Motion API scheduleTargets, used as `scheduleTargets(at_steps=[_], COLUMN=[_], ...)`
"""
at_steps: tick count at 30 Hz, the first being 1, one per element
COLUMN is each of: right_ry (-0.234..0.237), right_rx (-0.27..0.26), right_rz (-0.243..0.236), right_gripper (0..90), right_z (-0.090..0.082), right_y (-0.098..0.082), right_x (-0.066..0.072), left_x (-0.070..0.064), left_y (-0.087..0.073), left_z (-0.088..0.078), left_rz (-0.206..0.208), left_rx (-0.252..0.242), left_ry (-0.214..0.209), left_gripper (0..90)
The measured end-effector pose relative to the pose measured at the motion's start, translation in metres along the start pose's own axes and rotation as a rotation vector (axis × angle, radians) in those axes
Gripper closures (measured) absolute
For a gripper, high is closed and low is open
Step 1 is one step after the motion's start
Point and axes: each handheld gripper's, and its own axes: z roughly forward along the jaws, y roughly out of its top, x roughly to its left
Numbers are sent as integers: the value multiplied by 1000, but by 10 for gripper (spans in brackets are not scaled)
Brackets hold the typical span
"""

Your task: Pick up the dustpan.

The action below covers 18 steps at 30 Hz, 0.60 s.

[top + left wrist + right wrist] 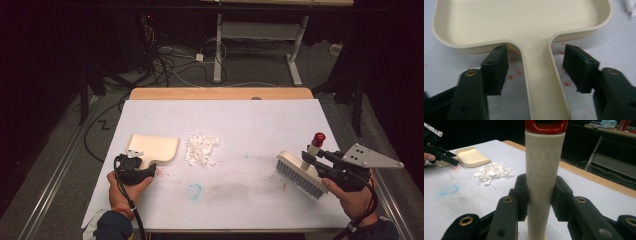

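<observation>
So the pile of white scraps [202, 148] is sat about mid-bench, a bit toward the left edge, with the cream dustpan [154, 148] laid flat just beside it on the left. The dustpan's handle [541, 82] is straddled by the left gripper [535, 68], fingers [495, 70] spread apart on either side and not touching it. Over by the right edge, the brush [301, 172] is held by its red-capped handle [544, 170], clamped tight in the right gripper [540, 197], bristles resting on the bench [260, 120].
</observation>
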Motion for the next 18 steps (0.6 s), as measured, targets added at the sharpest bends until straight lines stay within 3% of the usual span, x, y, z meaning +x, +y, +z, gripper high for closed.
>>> scheduleTargets(at_steps=[7, 12, 16, 18], right_ry=[6, 7, 5, 5], right_rx=[3, 6, 7, 10], right_rz=[3, 3, 6, 7], right_gripper=[707, 707, 707, 707], right_z=[2, 2, 2, 2], right_y=[-1, -1, -1, -2], right_x=[0, -1, -1, -2], left_x=[-1, 2, 2, 0], left_y=[2, 4, 10, 13], left_z=[1, -1, -8, -17], left_rz=[30, 32, 76, 118], left_rx=[-4, 5, 14, 7], left_ry=[-12, -29, -4, 15], left_gripper=[627, 632, 634, 635])
